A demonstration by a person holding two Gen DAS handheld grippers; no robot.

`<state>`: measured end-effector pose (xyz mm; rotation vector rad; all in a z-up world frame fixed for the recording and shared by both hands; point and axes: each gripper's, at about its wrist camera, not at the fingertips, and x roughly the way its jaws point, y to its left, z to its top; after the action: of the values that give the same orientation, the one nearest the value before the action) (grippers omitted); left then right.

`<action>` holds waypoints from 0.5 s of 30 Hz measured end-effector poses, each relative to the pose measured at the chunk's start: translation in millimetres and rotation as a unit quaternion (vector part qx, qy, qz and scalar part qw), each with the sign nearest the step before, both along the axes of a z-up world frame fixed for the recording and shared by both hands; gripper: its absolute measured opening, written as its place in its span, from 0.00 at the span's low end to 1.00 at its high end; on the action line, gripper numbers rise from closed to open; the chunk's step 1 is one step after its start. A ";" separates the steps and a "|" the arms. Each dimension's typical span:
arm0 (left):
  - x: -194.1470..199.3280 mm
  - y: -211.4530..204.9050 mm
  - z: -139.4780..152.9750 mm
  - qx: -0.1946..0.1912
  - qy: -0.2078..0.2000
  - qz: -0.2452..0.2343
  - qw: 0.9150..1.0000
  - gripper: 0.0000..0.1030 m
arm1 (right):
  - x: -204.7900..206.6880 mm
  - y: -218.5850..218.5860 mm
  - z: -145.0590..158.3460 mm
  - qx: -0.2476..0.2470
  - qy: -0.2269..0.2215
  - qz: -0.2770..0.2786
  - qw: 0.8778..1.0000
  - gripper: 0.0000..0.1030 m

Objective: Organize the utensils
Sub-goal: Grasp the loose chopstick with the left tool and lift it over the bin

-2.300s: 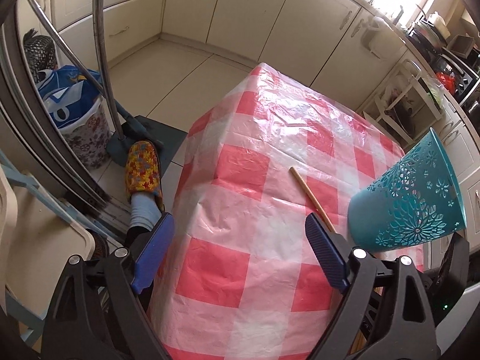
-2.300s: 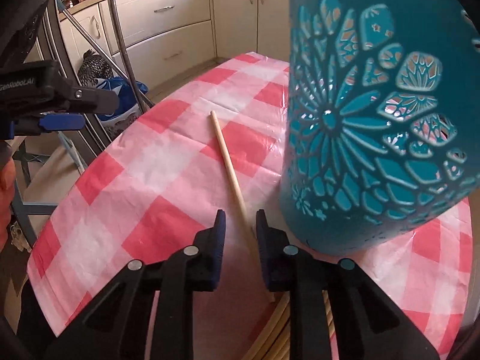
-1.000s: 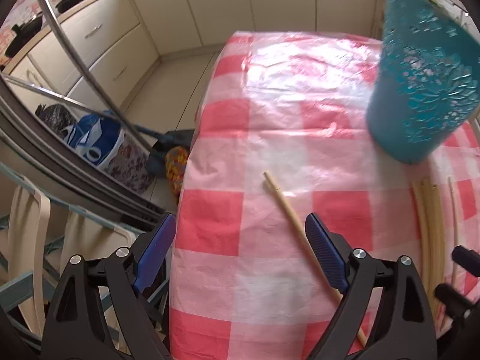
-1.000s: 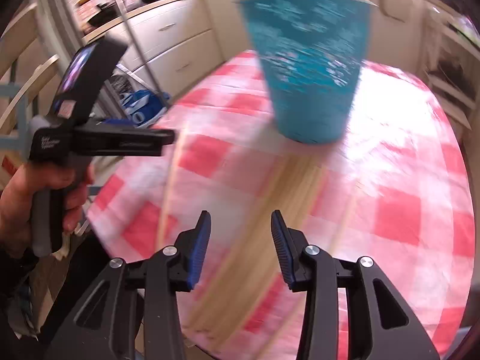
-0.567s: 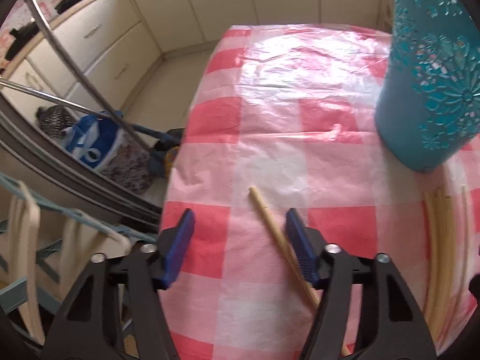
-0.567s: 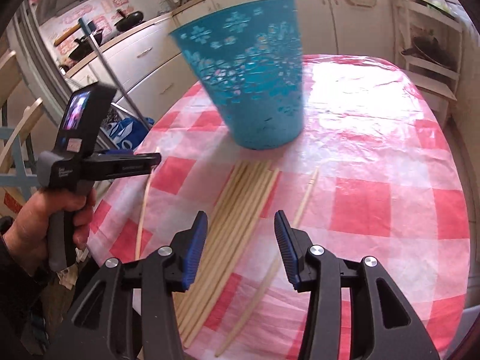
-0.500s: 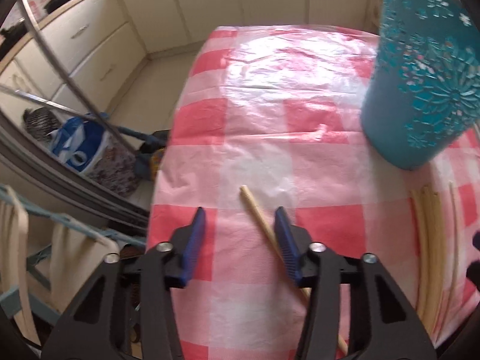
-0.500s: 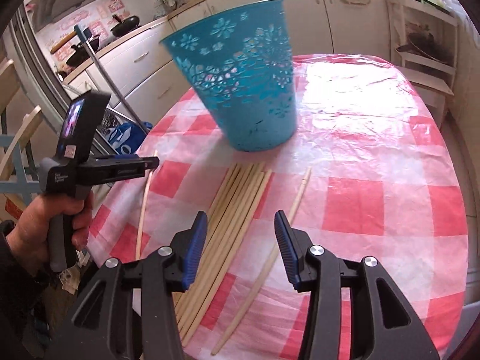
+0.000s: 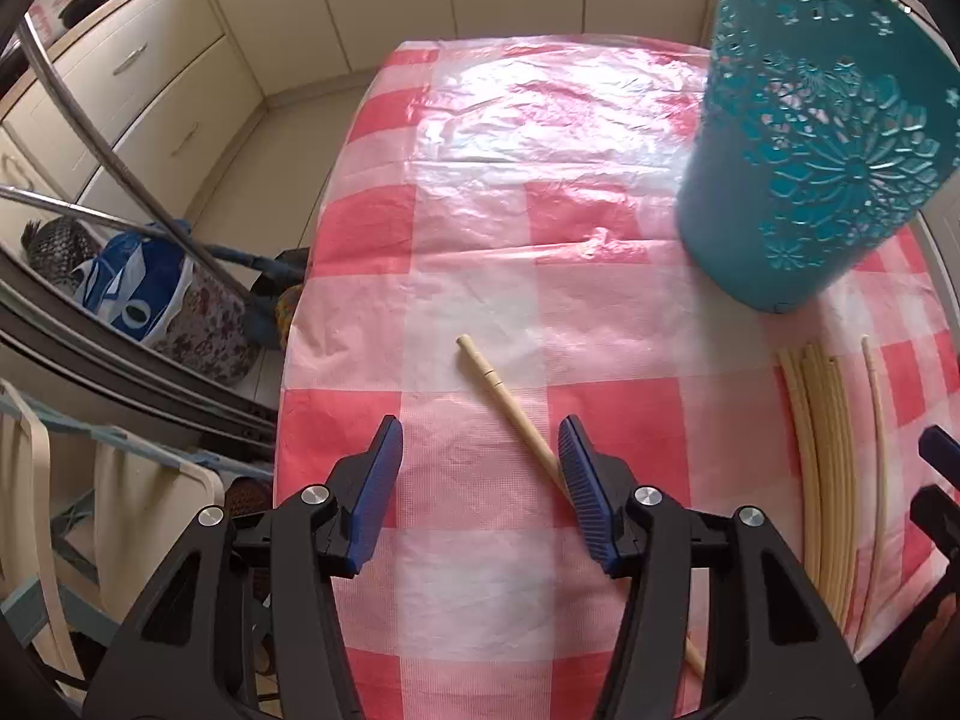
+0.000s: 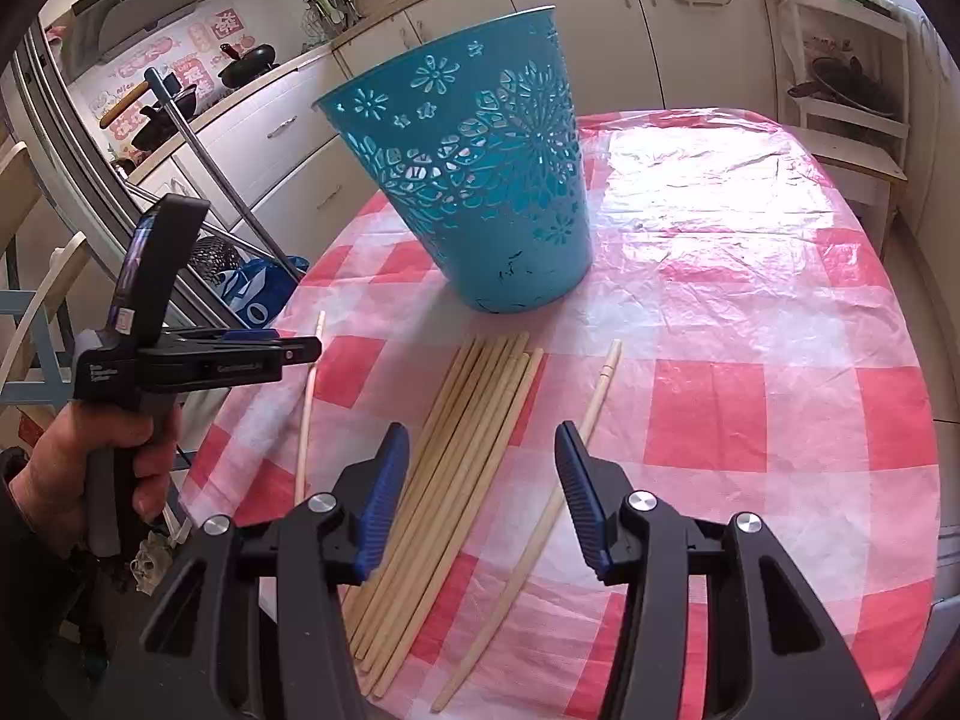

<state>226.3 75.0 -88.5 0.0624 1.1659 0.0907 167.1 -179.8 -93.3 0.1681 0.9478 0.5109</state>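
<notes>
A teal cut-out bucket (image 10: pixel 480 180) stands upright on the red-and-white checked table (image 10: pixel 750 324); it also shows in the left wrist view (image 9: pixel 810 138). A bundle of several wooden chopsticks (image 10: pixel 456 468) lies in front of it, with one lone chopstick (image 10: pixel 576 438) to its right and one (image 10: pixel 309 396) to its left. My left gripper (image 9: pixel 477 468) is open above that left chopstick (image 9: pixel 504 402); it also shows in the right wrist view (image 10: pixel 288 353). My right gripper (image 10: pixel 480 480) is open and empty above the bundle.
Kitchen cabinets (image 10: pixel 600 18) line the back. A blue bag (image 9: pixel 132 294) and a metal pole (image 9: pixel 138 186) stand on the floor left of the table. A white rack (image 10: pixel 840 60) stands at the right. The table's left edge (image 9: pixel 288 360) is close to my left gripper.
Both grippers swung round to face the chopsticks and bucket. My left gripper narrowed and moved over the lone chopstick. My right gripper pulled back and opened wider.
</notes>
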 end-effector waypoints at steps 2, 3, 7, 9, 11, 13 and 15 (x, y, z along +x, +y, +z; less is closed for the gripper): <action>2.8 0.2 -3.2 0.006 0.006 0.016 1.000 0.50 | -0.4 0.4 -0.2 0.000 -0.001 0.002 1.000 0.48; 4.1 -0.3 -3.9 0.009 0.006 0.025 1.000 0.50 | -0.7 0.9 -0.1 0.000 -0.001 0.003 1.000 0.48; 11.0 0.7 -7.8 0.017 -0.005 0.035 0.999 0.36 | -1.0 0.0 -0.9 0.003 0.001 0.001 1.000 0.49; 16.1 -4.4 -9.2 0.008 -0.007 0.021 1.000 0.10 | -0.7 -0.7 -1.2 0.004 0.002 -0.001 1.000 0.49; 18.5 -11.2 -9.7 0.010 -0.004 0.003 1.000 0.05 | 0.7 -2.3 -1.5 0.005 0.003 -0.003 1.000 0.50; 19.5 -8.6 -8.6 -0.023 0.001 -0.003 1.000 0.04 | 2.0 -4.6 -2.4 0.007 0.005 -0.006 1.000 0.50; 16.6 -2.9 -1.8 -0.047 -0.011 0.002 0.999 0.04 | 4.0 -7.6 -3.8 0.010 0.009 -0.009 1.000 0.50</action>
<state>242.9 72.1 -90.3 -0.0249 1.1471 0.0404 171.1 -187.4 -97.0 0.1991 0.9592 0.5032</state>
